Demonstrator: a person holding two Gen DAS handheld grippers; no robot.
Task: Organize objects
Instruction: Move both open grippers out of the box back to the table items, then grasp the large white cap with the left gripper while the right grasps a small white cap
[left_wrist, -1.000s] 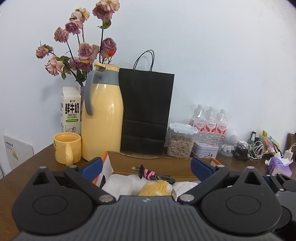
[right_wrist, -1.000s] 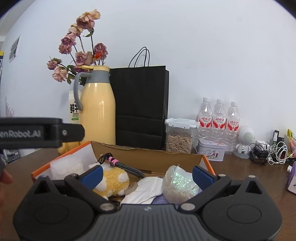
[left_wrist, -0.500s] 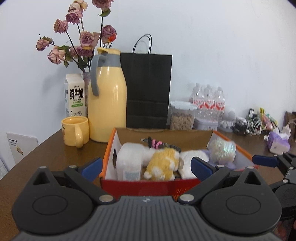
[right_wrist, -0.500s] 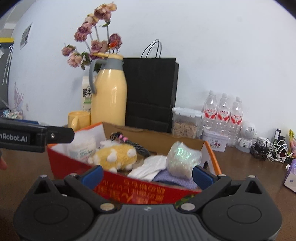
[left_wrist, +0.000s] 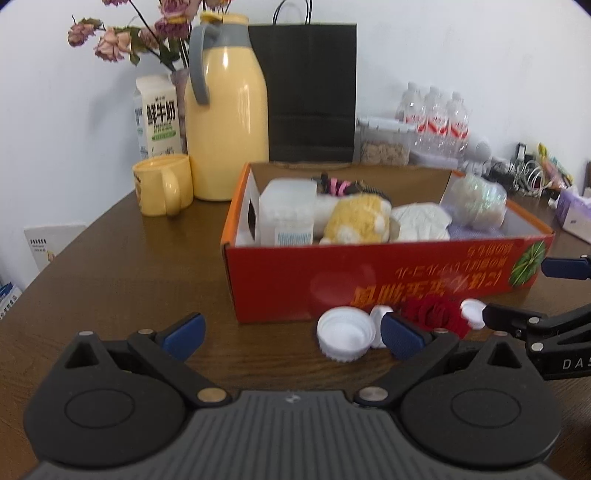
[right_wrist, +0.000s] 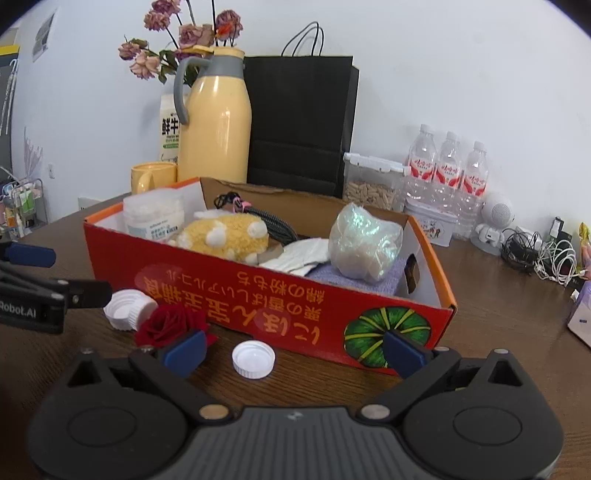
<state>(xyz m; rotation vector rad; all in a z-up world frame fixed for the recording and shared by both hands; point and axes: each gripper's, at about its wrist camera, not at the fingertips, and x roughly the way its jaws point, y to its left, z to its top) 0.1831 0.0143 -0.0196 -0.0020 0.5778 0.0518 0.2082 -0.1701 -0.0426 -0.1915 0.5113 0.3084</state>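
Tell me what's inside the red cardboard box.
Inside the red box: a white jar, yellow plush toy, black cable, white cloth, iridescent bag on a purple cloth. Anything beneath is hidden.

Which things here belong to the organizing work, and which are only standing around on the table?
Belonging to the job:
- red box with soft toy, jar, shiny bag
- white caps and red rose on the table in front
- left tongs and right tongs, both open, empty

Just standing about:
- yellow jug
- yellow mug
- milk carton
- black bag
- water bottles
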